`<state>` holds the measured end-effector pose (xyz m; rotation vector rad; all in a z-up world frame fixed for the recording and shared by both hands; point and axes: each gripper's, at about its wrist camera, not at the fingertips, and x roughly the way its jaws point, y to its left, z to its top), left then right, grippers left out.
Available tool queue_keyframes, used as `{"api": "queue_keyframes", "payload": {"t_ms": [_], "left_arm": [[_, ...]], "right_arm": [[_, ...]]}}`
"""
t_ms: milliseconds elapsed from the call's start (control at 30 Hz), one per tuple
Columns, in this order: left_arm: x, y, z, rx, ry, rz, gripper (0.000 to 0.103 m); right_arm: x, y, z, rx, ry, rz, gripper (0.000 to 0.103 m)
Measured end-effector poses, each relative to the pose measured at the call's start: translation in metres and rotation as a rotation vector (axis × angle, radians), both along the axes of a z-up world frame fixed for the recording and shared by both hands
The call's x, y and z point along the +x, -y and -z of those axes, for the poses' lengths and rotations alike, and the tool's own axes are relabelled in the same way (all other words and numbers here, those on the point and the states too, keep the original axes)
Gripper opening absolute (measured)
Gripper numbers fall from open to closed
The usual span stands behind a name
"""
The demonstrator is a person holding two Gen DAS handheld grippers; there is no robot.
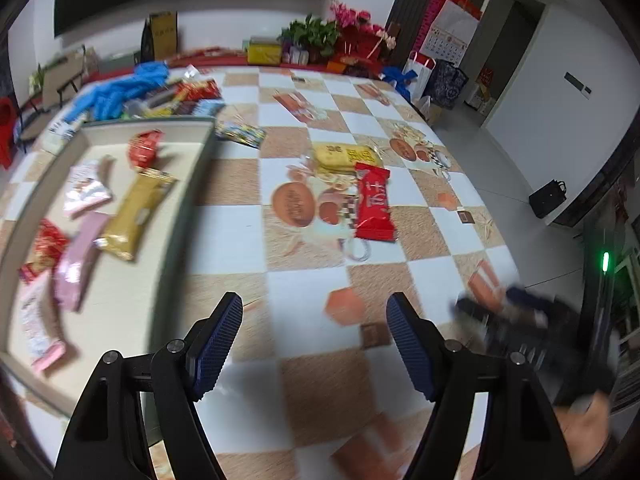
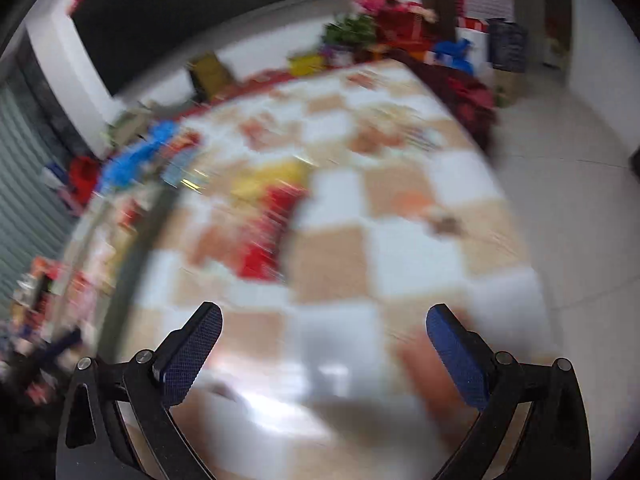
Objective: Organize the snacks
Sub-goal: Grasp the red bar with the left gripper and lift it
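Observation:
A cream tray (image 1: 188,184) sits at the left of the checkered table and holds several snack packets, among them a gold one (image 1: 136,216), pink ones (image 1: 80,264) and red ones (image 1: 145,148). A red snack packet (image 1: 374,204) and a yellow packet (image 1: 345,157) lie on the tablecloth beyond my left gripper (image 1: 314,320), which is open and empty above the table. My right gripper (image 2: 324,324) is open and empty; its view is motion-blurred, with the red packet (image 2: 266,236) and the yellow packet (image 2: 266,182) ahead. The right gripper shows blurred in the left wrist view (image 1: 516,320).
More snacks (image 1: 192,98) and a blue cloth (image 1: 120,90) lie behind the tray. A dark packet (image 1: 240,133) lies by the tray's far corner. Boxes, plants and flowers (image 1: 320,40) line the far table edge. The table's right edge drops to a grey floor (image 1: 520,136).

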<state>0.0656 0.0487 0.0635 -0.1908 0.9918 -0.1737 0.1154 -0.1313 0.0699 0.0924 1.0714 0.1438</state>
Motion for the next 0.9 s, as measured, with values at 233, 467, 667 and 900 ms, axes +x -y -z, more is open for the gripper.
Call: {"api": "queue_keyframes", "payload": {"t_ms": [233,467,667,900], "left_arm": [[0.075,0.063,0.01,0.113,-0.018,0.064,0.078],[0.117,0.08,0.047,0.171,-0.052,0.073,0.023],[0.059,0.041,0.051,0.191,0.004,0.061,0.023],[-0.022,0.0,0.053,0.185,0.086,0.025,0.025]], "right_arm": [[-0.024,0.003,0.021,-0.158,0.035,-0.077,0.103],[-0.025,0.008,0.027,-0.135,0.067,-0.088,0.103],[-0.018,0.012,0.021,-0.022,0.071,-0.145,0.103],[0.064,-0.046,-0.012,-0.093,0.143,-0.453,0.103]]}}
